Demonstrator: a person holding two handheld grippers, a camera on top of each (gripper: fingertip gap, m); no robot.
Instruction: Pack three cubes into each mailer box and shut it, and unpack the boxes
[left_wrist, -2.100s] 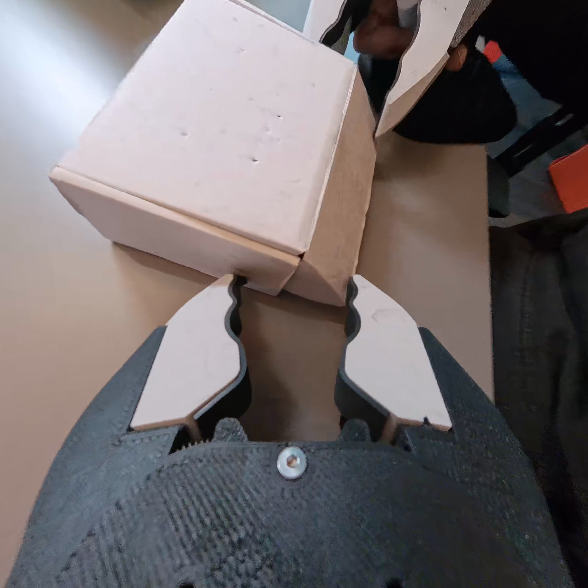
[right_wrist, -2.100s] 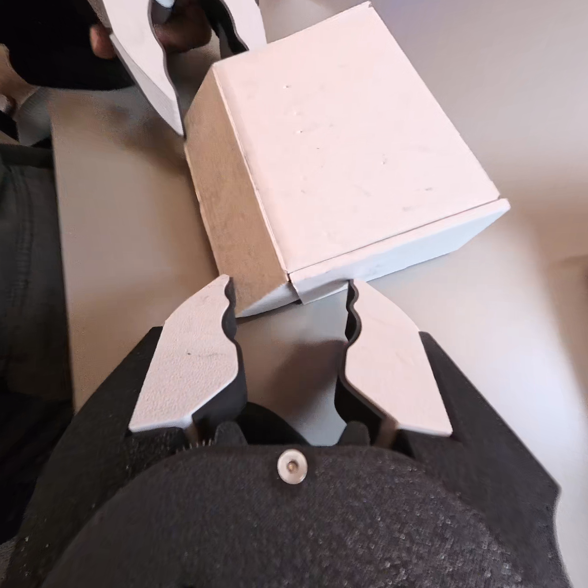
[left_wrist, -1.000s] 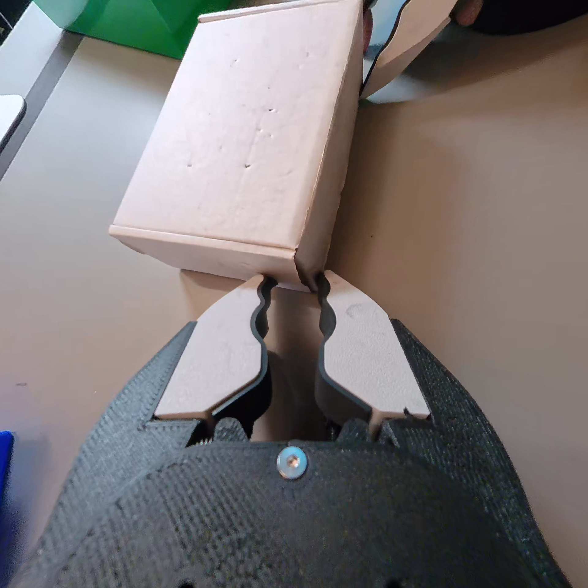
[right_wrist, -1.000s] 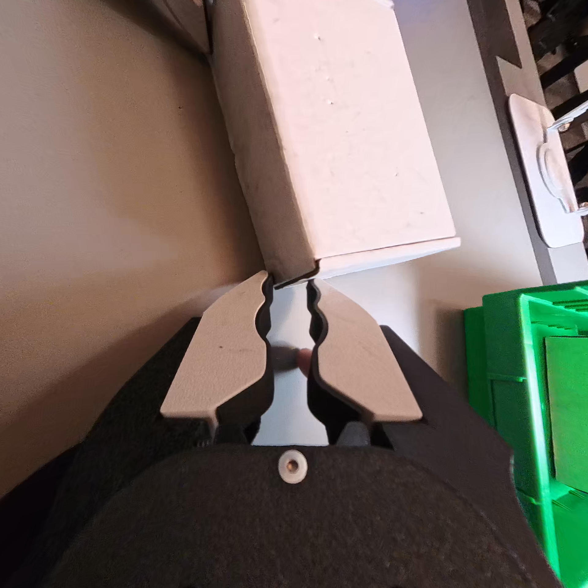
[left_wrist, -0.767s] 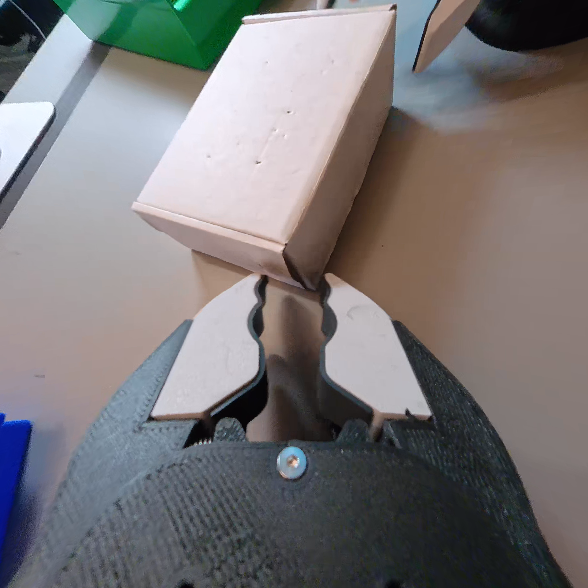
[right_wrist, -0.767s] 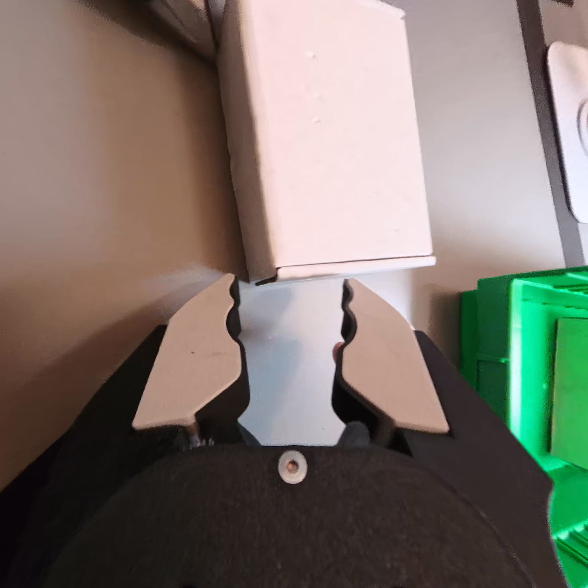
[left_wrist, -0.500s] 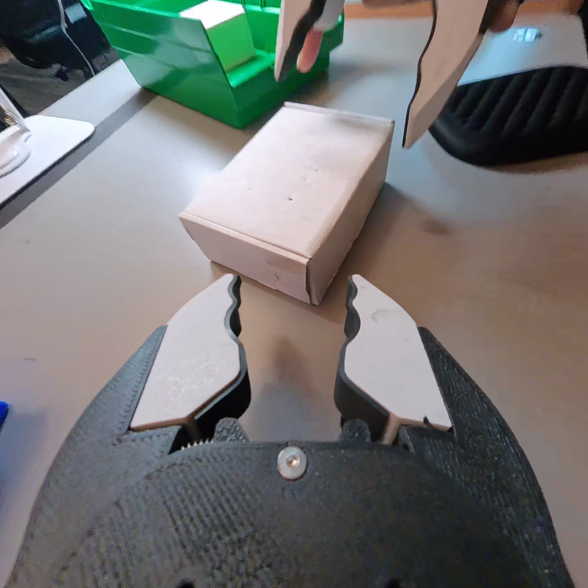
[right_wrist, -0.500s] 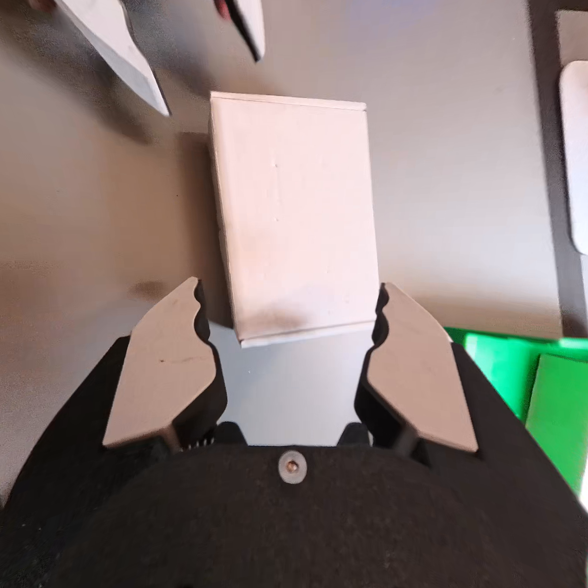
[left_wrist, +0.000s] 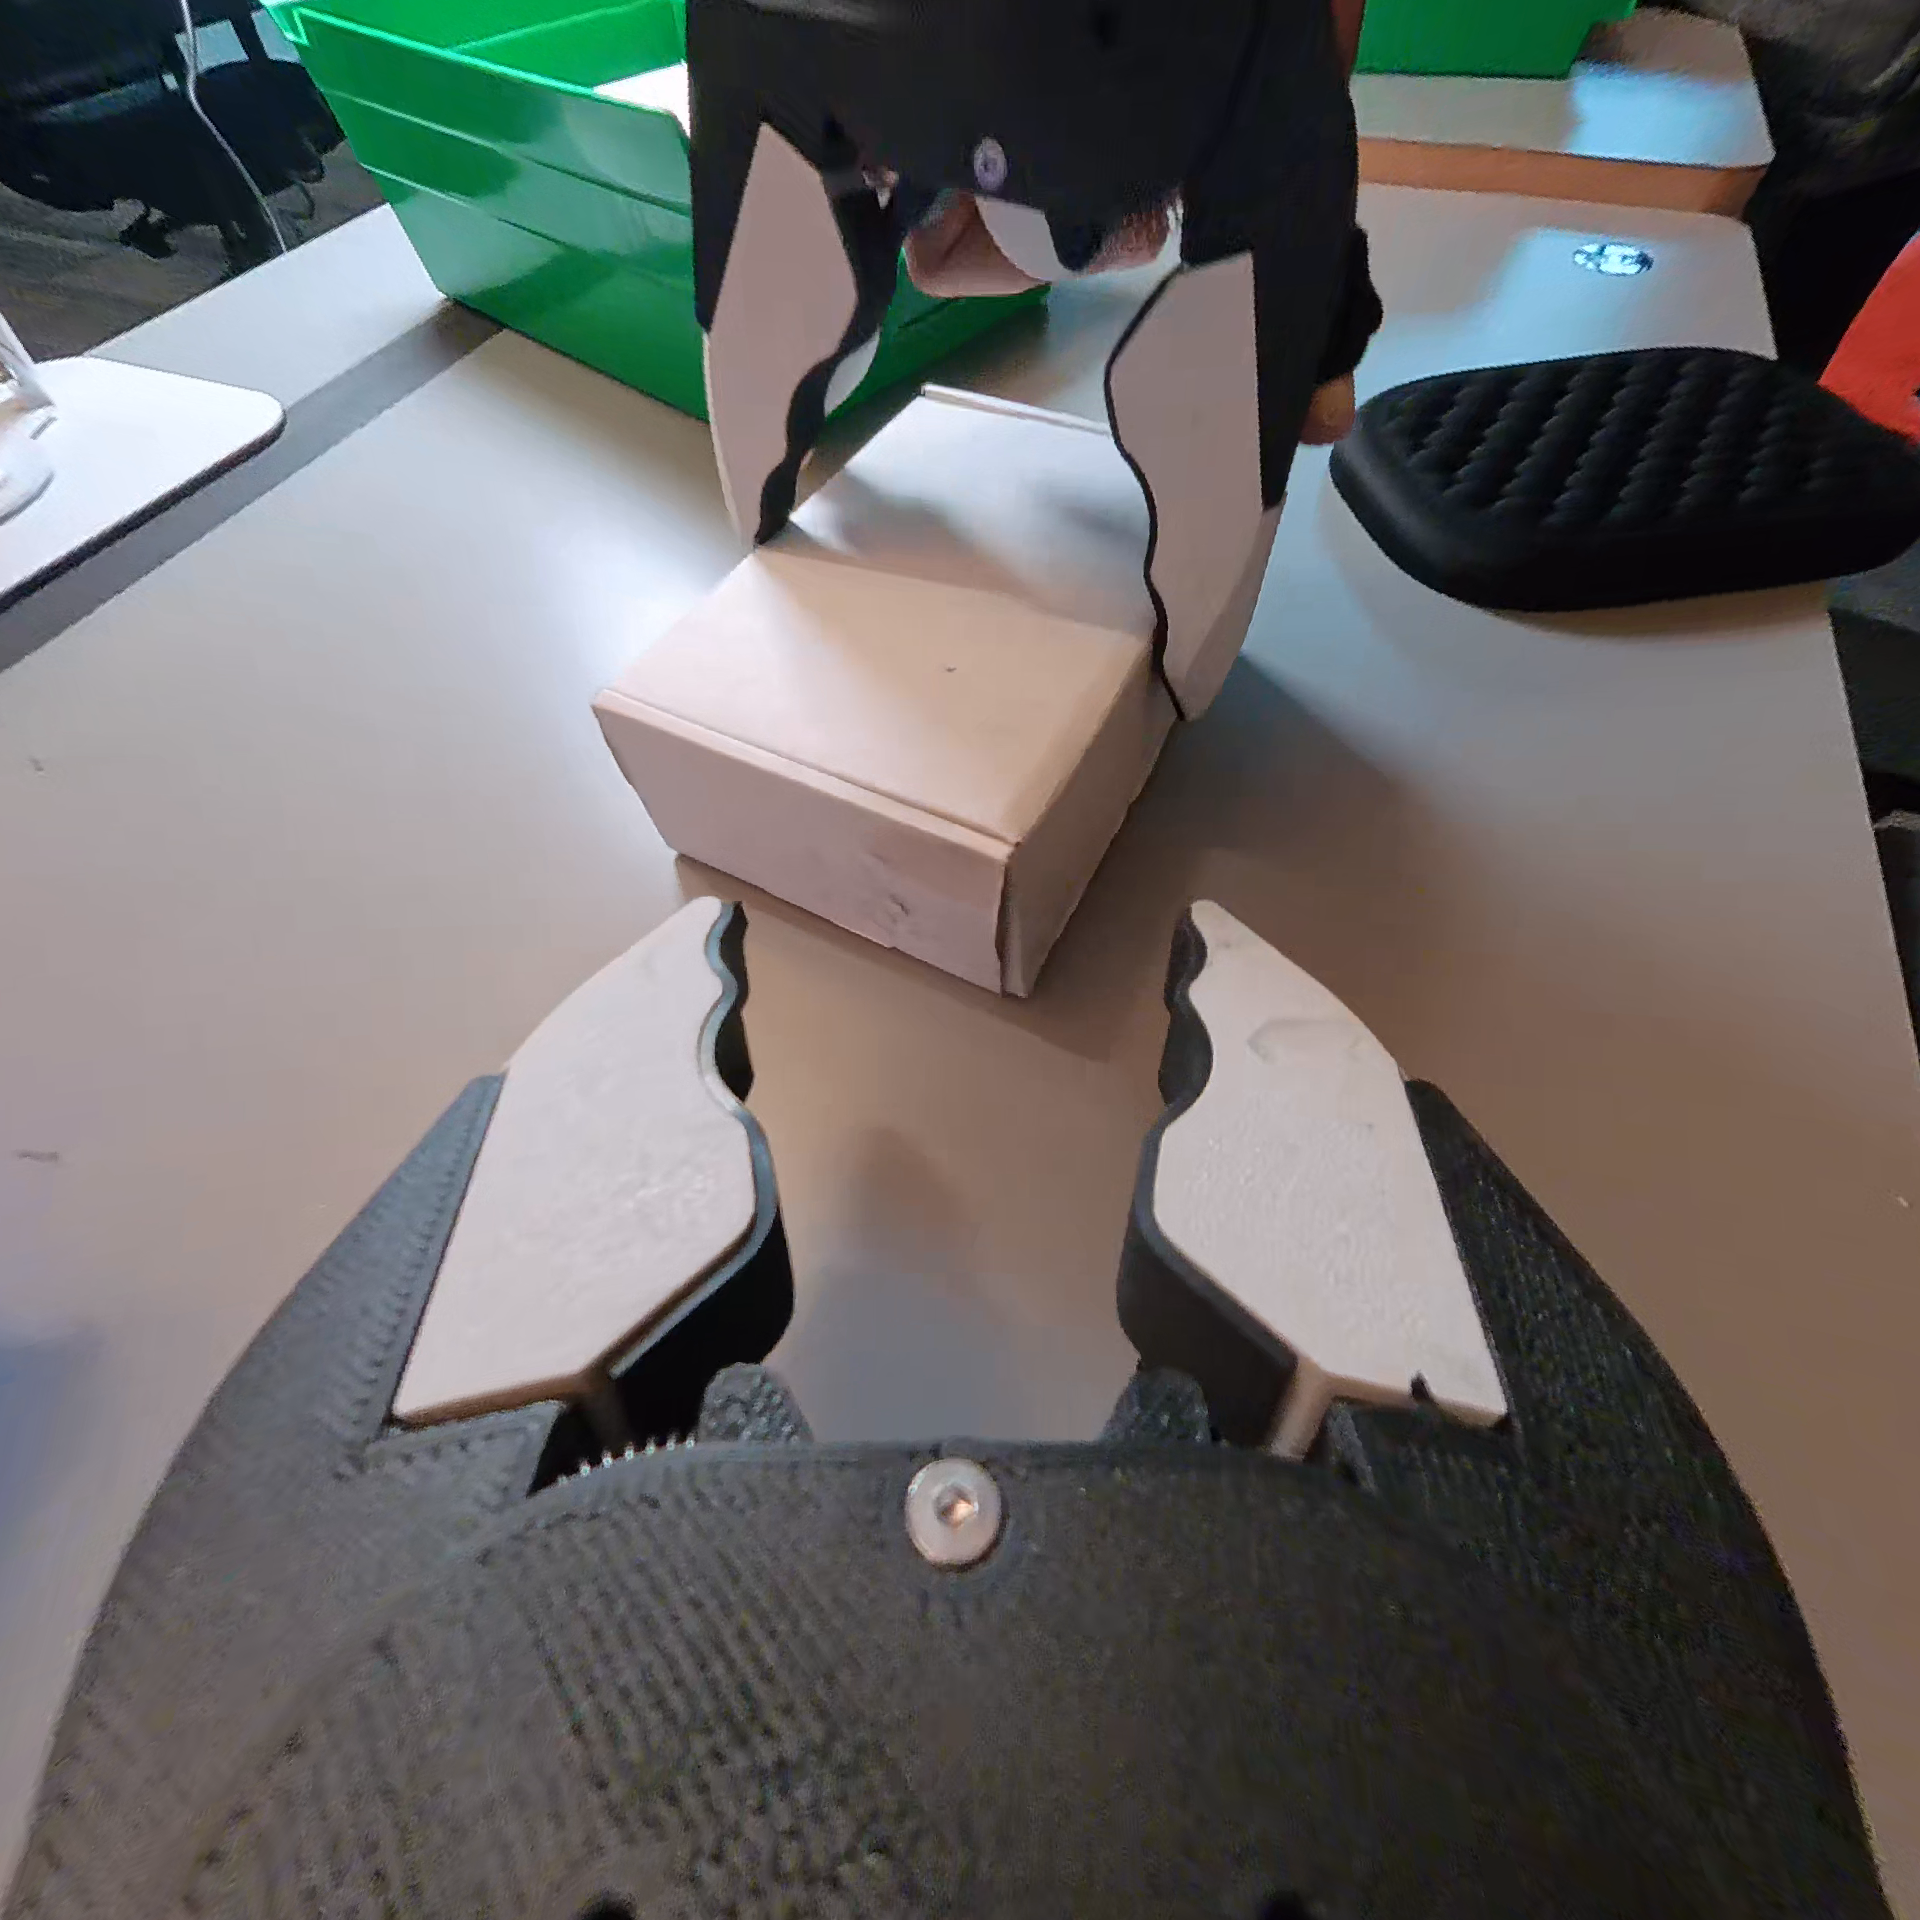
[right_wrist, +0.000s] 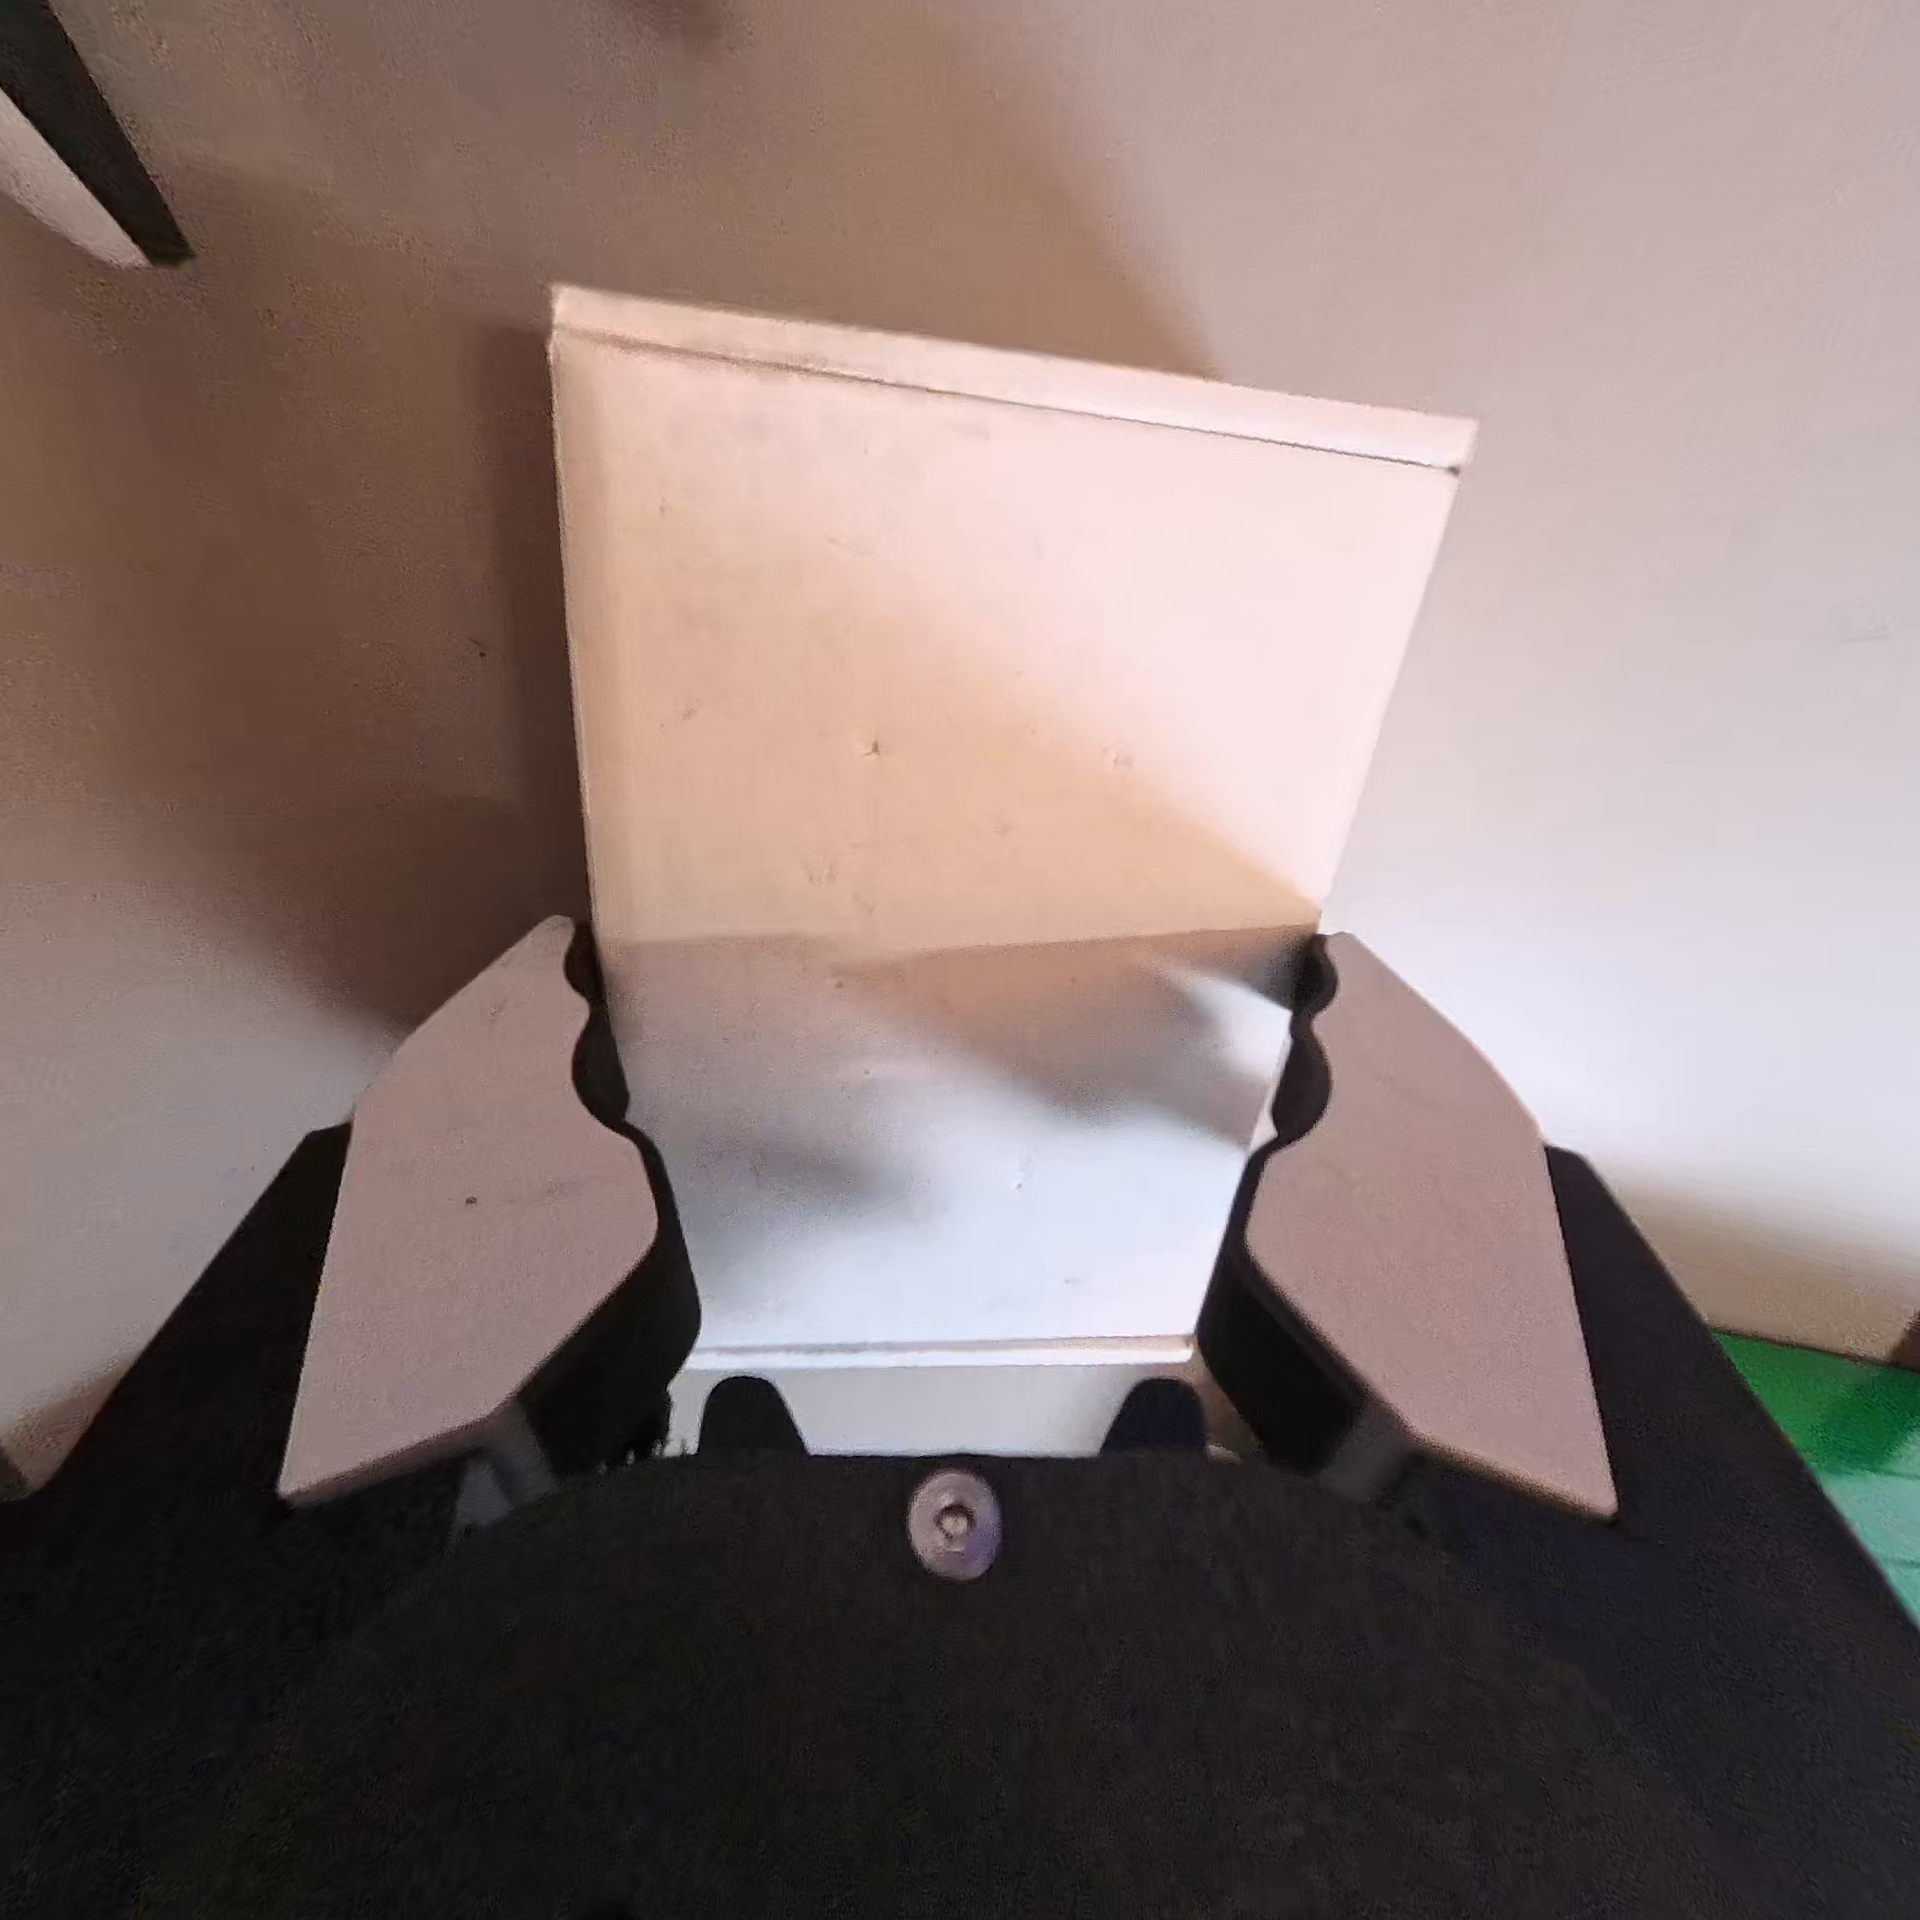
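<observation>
The cubes are nowhere to be seen; the box (left_wrist: 883, 727) is shut, so whatever it holds is hidden. In the left wrist view the upper body of the right claw (left_wrist: 971, 582) runs off the top edge, and a bare fingertip shows between its fingers, the rest of the hand covered by the black housing. The green bin (left_wrist: 540, 197) behind it is cut off at the top and partly screened. In the right wrist view the near end of the box sits in shadow and is slightly blurred, and only a sliver of green shows at the lower right edge.

Half a second ago the right claw hung above the far end of the box, clear of it. It has since come down with its fingers spread to either side of the box. The left claw (left_wrist: 956, 920) has held its gap and drawn back a little from the near corner.

The box lies flat on the worktop (left_wrist: 312, 779), lid down. The left claw is wide apart and holds nothing, with the box's near corner just ahead of its tips, not touching. The right claw (right_wrist: 951, 951) is spread wide and straddles the box's width; whether its pads press the sides cannot be told. A black mesh pad (left_wrist: 1621, 468) lies to the right.
</observation>
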